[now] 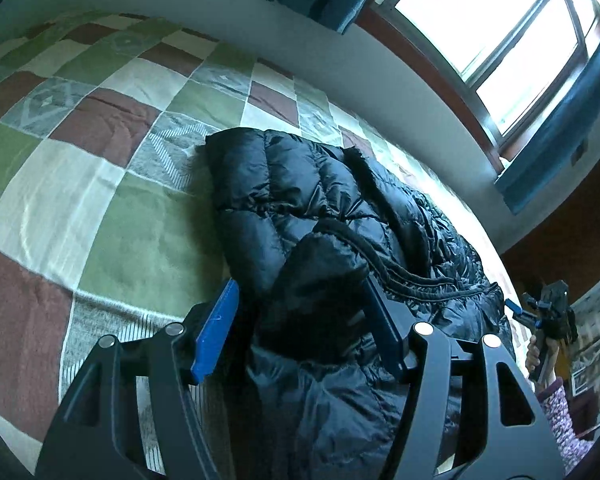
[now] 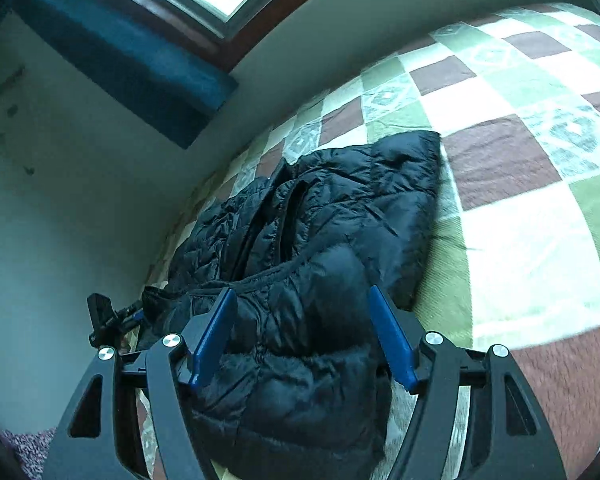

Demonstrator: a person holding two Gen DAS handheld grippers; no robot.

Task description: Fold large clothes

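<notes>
A black quilted puffer jacket [image 1: 300,208] lies partly folded on a checked bedspread [image 1: 100,208]; it also shows in the right wrist view [image 2: 332,208]. My left gripper [image 1: 300,292] is open, its blue pads [image 1: 216,332] on either side of a raised fold of the jacket, right pad partly hidden by the fabric. My right gripper [image 2: 302,300] is open, its blue pads [image 2: 216,336] standing apart over the jacket's near end. The right gripper also shows far right in the left wrist view [image 1: 540,308]. The left gripper appears small at the left of the right wrist view [image 2: 112,316].
The bedspread [image 2: 520,160] of green, white and brown squares spreads wide beside the jacket. A pale wall [image 1: 440,92] runs along the bed's far side, with a window [image 1: 500,28] and teal curtains [image 2: 132,60] above. The person's patterned sleeve [image 1: 560,416] is at lower right.
</notes>
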